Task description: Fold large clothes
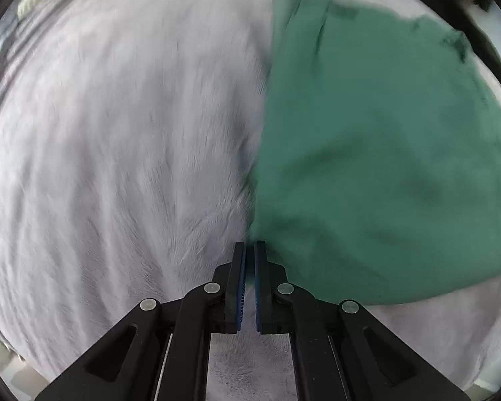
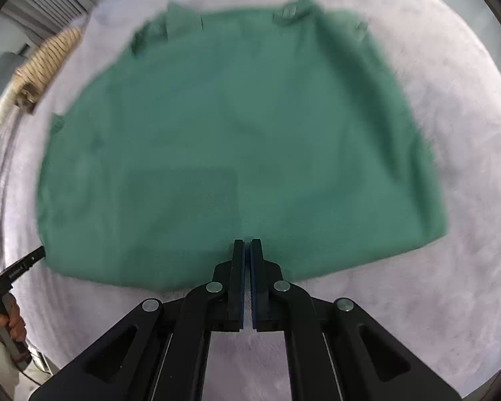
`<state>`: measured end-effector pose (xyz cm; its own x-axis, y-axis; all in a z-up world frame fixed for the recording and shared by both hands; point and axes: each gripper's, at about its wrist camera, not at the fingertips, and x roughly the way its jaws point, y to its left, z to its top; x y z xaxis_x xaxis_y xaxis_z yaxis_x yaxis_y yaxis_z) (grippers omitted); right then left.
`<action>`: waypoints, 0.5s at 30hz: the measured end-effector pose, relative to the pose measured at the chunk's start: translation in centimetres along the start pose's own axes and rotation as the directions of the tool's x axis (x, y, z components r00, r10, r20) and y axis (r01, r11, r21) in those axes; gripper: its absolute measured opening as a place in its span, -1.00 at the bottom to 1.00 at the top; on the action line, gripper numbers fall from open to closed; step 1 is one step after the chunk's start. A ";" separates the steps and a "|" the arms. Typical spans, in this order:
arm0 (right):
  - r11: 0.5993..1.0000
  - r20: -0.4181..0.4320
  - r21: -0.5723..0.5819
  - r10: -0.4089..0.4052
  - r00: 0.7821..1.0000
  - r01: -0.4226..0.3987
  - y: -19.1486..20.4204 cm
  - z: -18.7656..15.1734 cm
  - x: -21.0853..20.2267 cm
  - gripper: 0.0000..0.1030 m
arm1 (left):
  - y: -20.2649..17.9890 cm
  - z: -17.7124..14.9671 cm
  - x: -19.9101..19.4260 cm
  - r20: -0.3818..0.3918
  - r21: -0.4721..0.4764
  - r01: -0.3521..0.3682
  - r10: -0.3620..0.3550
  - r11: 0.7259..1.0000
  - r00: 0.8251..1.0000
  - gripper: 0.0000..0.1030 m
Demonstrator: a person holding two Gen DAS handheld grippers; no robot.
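Left wrist view: one green garment lies flat on the white fleece blanket. The left gripper has its fingers together, empty, just at the garment's near left corner; the cloth lies forward and to the right.

Right wrist view: the right gripper, fingers together and holding nothing, hovers over the garment's near hem. One garment, two grippers; one rope-wound post beyond its left edge.

Both black tools point forward: the left hand-held gripper with fingers nearly together, the right hand-held gripper fully closed, nothing between either pair, a bare hand gripping the left handle.
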<state>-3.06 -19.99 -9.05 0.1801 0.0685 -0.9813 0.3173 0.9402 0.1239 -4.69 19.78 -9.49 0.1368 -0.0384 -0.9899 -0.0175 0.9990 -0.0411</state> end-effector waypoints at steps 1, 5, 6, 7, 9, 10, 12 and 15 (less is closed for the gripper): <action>1.000 -0.011 0.018 0.002 1.000 -0.002 -0.3 -0.3 0.2 -0.95 | 0.2 -0.2 -0.3 0.011 -0.006 0.010 -0.010 1.000 1.000 -0.93; 0.998 -0.020 0.060 0.033 0.999 -0.032 -1.0 -1.4 -1.2 -0.95 | 0.9 -1.3 -2.1 0.005 0.039 -0.011 0.011 0.999 1.000 -0.93; 0.997 -0.027 0.062 0.037 0.999 -0.036 -1.3 -1.9 -1.6 -0.94 | 1.0 -1.6 -2.4 -0.001 0.044 -0.014 0.014 0.999 1.000 -0.93; 0.997 -0.041 0.062 0.036 0.999 -0.034 -1.4 -2.5 -2.0 -0.94 | 0.9 -1.9 -2.7 -0.010 0.045 -0.014 0.015 0.999 1.000 -0.93; 0.997 -0.052 0.066 0.037 0.998 -0.034 -1.6 -3.1 -2.8 -0.94 | 1.3 -2.7 -3.4 -0.020 0.039 -0.008 0.009 0.999 1.000 -0.93; 0.997 -0.058 0.071 0.048 0.997 -0.044 -1.6 -3.7 -3.3 -0.94 | 1.3 -3.2 -3.9 -0.023 0.033 -0.004 0.005 0.999 1.000 -0.93; 0.996 -0.064 0.078 0.058 0.996 -0.052 -2.0 -4.8 -4.2 -0.94 | 1.1 -3.9 -4.6 -0.031 0.030 0.003 -0.002 1.000 1.000 -0.93; 0.994 -0.067 0.088 0.072 0.995 -0.066 -1.5 -6.3 -5.3 -0.94 | 0.6 -5.0 -5.7 -0.035 0.040 -0.009 0.010 0.999 0.999 -0.93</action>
<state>-10.31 -19.67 -4.98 0.1398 0.1586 -0.9774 0.3849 0.9007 0.2012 -10.46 20.45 -4.56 0.1017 -0.0292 -0.9944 0.0205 0.9994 -0.0272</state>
